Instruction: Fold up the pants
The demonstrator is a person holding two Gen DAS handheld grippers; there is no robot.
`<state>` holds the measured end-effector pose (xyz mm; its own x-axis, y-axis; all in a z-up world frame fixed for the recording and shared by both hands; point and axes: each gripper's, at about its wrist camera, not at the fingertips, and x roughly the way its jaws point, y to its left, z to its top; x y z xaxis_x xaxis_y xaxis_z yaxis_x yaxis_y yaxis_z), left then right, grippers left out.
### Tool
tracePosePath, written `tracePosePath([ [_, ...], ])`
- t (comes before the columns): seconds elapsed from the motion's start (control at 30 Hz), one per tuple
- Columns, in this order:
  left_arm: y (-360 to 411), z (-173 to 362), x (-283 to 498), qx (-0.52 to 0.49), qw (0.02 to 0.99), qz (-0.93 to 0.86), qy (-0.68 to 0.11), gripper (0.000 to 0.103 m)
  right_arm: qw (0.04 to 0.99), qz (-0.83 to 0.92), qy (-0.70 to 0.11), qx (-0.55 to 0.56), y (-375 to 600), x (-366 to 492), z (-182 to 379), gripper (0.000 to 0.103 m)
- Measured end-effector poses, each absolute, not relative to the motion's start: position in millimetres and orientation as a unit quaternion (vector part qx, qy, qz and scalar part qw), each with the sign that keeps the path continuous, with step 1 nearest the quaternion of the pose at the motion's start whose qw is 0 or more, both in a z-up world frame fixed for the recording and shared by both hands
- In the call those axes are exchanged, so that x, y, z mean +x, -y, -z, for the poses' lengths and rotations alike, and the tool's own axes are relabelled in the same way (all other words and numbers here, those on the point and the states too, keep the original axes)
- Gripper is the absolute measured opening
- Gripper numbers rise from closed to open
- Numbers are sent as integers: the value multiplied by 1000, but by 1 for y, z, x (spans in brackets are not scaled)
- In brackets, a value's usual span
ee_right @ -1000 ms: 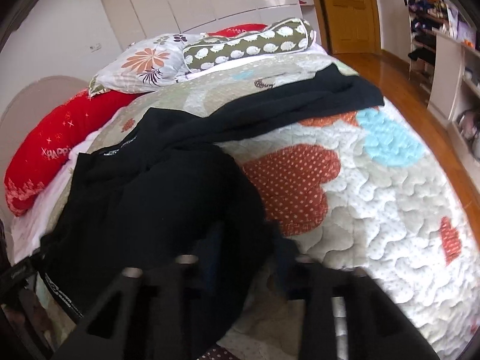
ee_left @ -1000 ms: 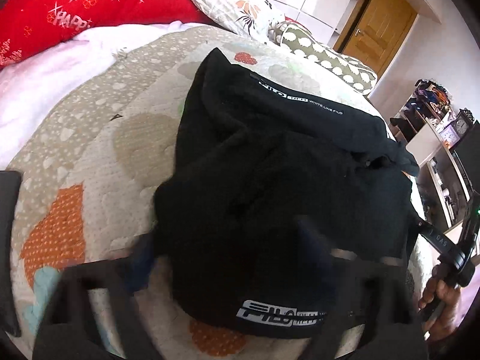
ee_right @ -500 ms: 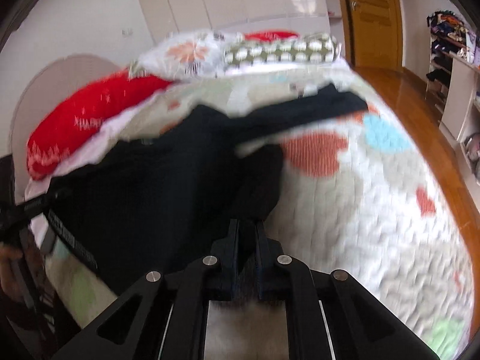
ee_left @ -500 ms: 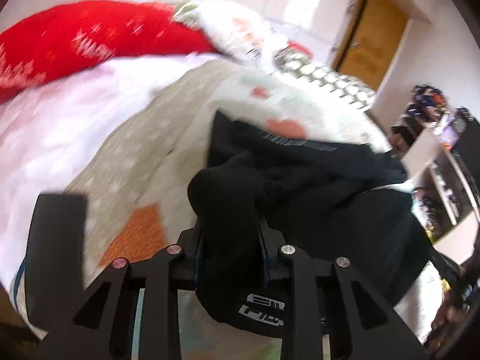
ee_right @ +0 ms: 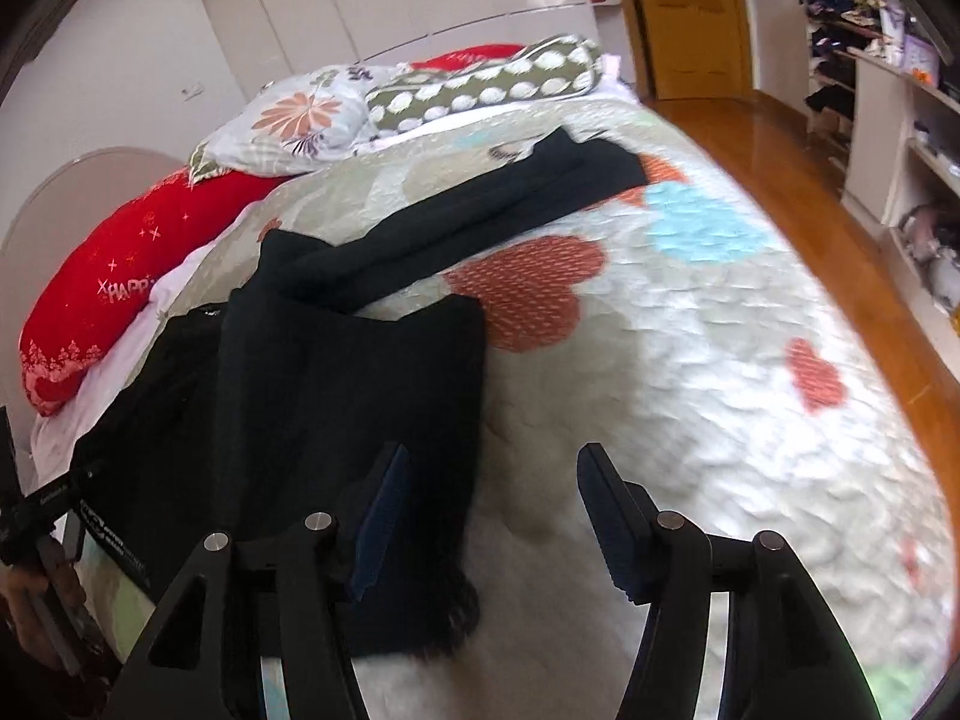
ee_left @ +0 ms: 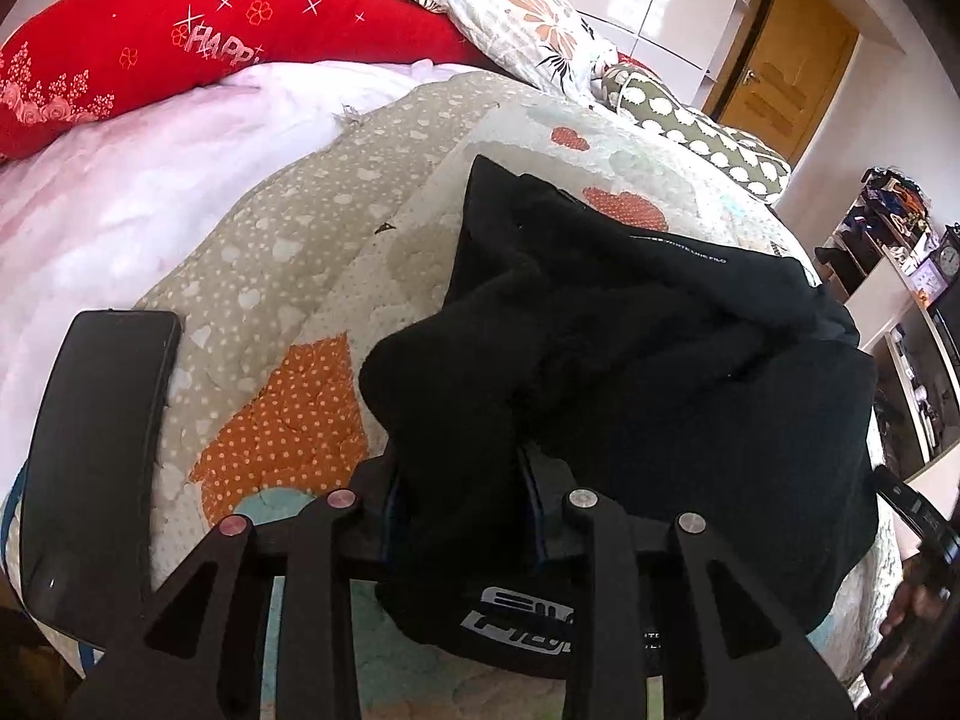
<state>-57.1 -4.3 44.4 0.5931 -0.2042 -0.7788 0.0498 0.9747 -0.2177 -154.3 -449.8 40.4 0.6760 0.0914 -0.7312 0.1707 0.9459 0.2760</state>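
The black pants lie bunched on the quilted bed, a white logo at the near hem. My left gripper is shut on a thick fold of the pants, which bulges up between the fingers. In the right wrist view the pants lie partly folded at the left, with one leg stretching away toward the pillows. My right gripper is open and empty, its left finger over the edge of the pants, its right finger over bare quilt.
A dark phone lies at the bed's left edge. A red pillow, a floral pillow and a spotted bolster are at the head. Shelves and wooden floor lie to the right.
Both grippers closed on the pants and lifted them. The left still holds its fold. The right has since opened and let its part drop flat onto the bed.
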Motion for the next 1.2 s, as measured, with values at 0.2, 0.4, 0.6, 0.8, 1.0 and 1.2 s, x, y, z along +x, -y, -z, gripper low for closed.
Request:
tracePosePath([
  [0.2, 6, -52, -59, -80, 888, 73, -446, 29, 910, -1, -382, 163, 441, -148, -49, 5],
  [0.4, 10, -67, -66, -85, 893, 96, -431, 29, 922, 99, -354, 120, 478, -204, -93, 0],
  [0.6, 15, -55, -69, -76, 888, 79, -446, 29, 919, 123, -355, 123, 491, -227, -94, 7],
  [0.8, 7, -58, -72, -86, 886, 80, -448, 34, 899, 51, -379, 214, 492, -216, -56, 59],
  [1.0, 7, -59, -75, -86, 887, 74, -447, 37, 911, 16, -382, 151, 441, -198, -67, 10],
  [1.2, -6, -75, -84, -102, 898, 58, -424, 47, 897, -97, -409, 137, 380, -178, -64, 35],
])
